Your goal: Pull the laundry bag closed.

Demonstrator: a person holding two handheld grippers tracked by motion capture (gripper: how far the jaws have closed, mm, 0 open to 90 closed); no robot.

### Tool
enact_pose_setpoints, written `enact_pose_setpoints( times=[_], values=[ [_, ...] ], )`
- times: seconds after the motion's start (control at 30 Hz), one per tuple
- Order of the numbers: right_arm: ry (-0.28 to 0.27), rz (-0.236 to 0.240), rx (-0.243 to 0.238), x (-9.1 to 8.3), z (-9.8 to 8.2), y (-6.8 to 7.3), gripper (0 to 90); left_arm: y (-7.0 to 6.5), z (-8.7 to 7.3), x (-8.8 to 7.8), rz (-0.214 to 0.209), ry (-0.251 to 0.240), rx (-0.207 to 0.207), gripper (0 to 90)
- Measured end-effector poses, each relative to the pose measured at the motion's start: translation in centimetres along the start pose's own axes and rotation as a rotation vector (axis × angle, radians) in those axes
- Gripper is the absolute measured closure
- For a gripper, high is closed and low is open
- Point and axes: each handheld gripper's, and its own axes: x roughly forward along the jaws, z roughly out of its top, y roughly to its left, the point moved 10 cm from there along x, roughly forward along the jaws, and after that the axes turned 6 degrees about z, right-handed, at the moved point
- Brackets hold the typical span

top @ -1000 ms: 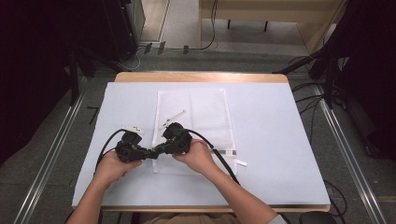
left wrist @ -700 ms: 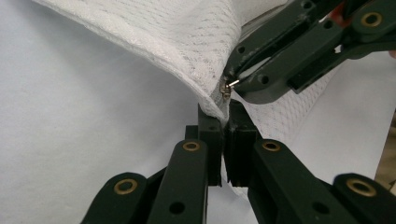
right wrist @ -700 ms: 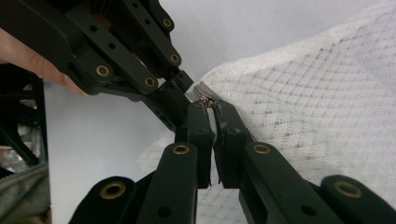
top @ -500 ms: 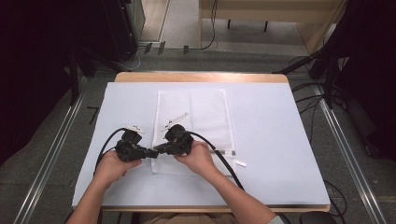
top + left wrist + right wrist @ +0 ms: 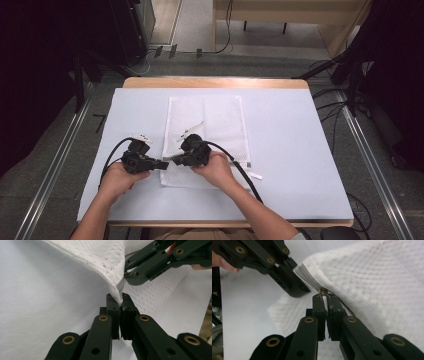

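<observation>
A white mesh bag [image 5: 210,117] lies flat on the white-covered table [image 5: 300,150], and its near left corner is lifted. My left gripper [image 5: 164,164] is shut on the bag's zipper edge [image 5: 120,288], with the mesh draped over its tips [image 5: 121,302]. My right gripper [image 5: 176,159] faces it from the right, tip to tip. It is shut on the small brass zipper pull [image 5: 322,291] at its own tips [image 5: 325,297]. The right gripper [image 5: 127,272] reaches in from the upper right of the left gripper view. The left gripper [image 5: 299,275] clamps the white zipper band in the right gripper view.
A small white strip [image 5: 255,175] lies on the table to the right of my right hand. Black cables [image 5: 245,175] trail from both grippers toward the near edge. The wooden table edge [image 5: 215,82] runs along the far side, with metal rails [image 5: 50,175] on the floor.
</observation>
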Motion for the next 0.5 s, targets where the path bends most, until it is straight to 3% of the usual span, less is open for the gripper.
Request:
enact_pose_setpoints(
  times=[0.07, 0.5],
  values=[
    [0.002, 0.003, 0.019, -0.1, -0.3, -0.2, 87.7, 0.1, -0.1, -0.1, -0.001, -0.008, -0.003, 88.4],
    [0.025, -0.026, 0.022, -0.9, -1.2, -1.2, 87.7, 0.3, -0.3, -0.5, -0.007, -0.018, -0.002, 88.2]
  ],
)
